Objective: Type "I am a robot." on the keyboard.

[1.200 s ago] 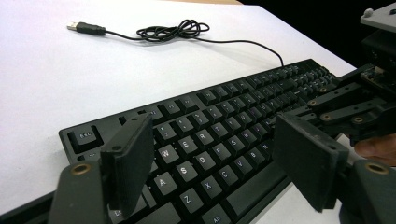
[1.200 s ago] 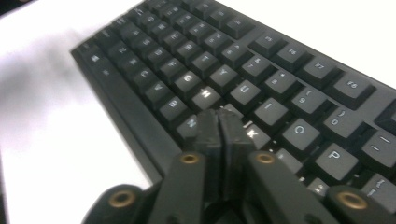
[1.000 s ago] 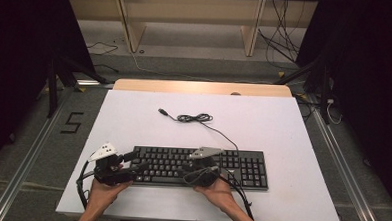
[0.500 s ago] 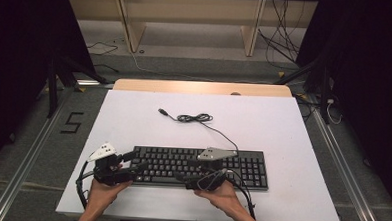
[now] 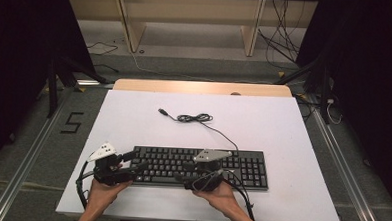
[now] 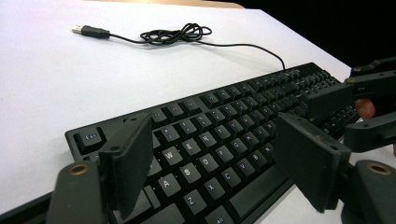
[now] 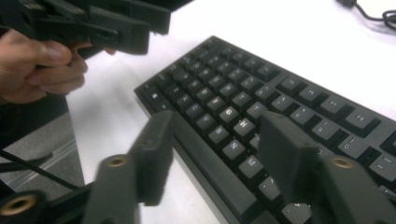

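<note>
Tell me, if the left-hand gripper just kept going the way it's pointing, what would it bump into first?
Most likely the black keyboard: the open left gripper points low across its letter keys. Beyond that, the right gripper sits in line, though depth is hard to judge.

You have a black keyboard (image 5: 201,167) lying near the front edge of the white table (image 5: 293,130), its long side parallel to that edge. Its thin black cable (image 5: 223,134) leaves the keyboard's far side and runs toward the table's middle, bunching into a loose coil (image 5: 194,118) and ending in a USB plug (image 5: 162,111) that lies free on the surface. On the floor off your left edge a "5" (image 5: 72,122) is marked. Beyond the far edge, loose wires (image 5: 279,44) trail across the floor.
</note>
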Demonstrator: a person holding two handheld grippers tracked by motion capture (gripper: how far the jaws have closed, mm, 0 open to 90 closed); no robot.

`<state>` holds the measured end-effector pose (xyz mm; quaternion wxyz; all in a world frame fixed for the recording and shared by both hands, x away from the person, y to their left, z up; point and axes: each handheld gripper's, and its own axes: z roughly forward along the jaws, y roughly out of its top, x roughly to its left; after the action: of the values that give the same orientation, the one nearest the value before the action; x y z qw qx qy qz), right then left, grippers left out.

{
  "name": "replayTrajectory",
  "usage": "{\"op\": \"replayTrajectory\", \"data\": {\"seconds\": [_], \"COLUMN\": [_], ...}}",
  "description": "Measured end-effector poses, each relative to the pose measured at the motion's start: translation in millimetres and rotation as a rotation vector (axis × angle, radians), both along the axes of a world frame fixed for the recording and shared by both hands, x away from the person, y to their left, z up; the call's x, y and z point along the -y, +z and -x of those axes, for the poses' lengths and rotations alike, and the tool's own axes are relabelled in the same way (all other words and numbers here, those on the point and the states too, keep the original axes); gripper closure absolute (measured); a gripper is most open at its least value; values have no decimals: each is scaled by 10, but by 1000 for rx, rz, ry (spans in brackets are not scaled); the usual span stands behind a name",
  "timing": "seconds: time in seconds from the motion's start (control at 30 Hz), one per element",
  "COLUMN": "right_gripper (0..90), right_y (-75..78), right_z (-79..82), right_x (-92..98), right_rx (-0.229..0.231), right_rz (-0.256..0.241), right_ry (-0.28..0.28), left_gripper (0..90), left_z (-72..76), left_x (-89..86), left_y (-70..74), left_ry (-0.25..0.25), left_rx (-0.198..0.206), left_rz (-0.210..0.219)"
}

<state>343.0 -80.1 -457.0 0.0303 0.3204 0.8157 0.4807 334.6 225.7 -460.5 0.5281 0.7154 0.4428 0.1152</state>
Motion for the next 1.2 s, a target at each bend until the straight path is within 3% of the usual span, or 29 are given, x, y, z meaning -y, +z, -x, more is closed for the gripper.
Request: {"op": "replayTrajectory", "data": {"seconds": [0.27,0.5,1.2], "right_gripper": [753,886,900], "right_y": [-78,-134,-248], "right_z": [-12,-10,-33], "right_x": [-70,-105,-167], "right_rx": [-13,-17,-30], "right_rz": [65,107,175], "right_ry": [-3,7,13], "left_gripper": [278,279,279], "left_z": [2,2,-1], "left_x": [-3,-5,-6], "left_y": [4,4,1], "left_ry": [3,4,3], "left_rx": [3,3,2], "left_rz": [2,2,-4]}}
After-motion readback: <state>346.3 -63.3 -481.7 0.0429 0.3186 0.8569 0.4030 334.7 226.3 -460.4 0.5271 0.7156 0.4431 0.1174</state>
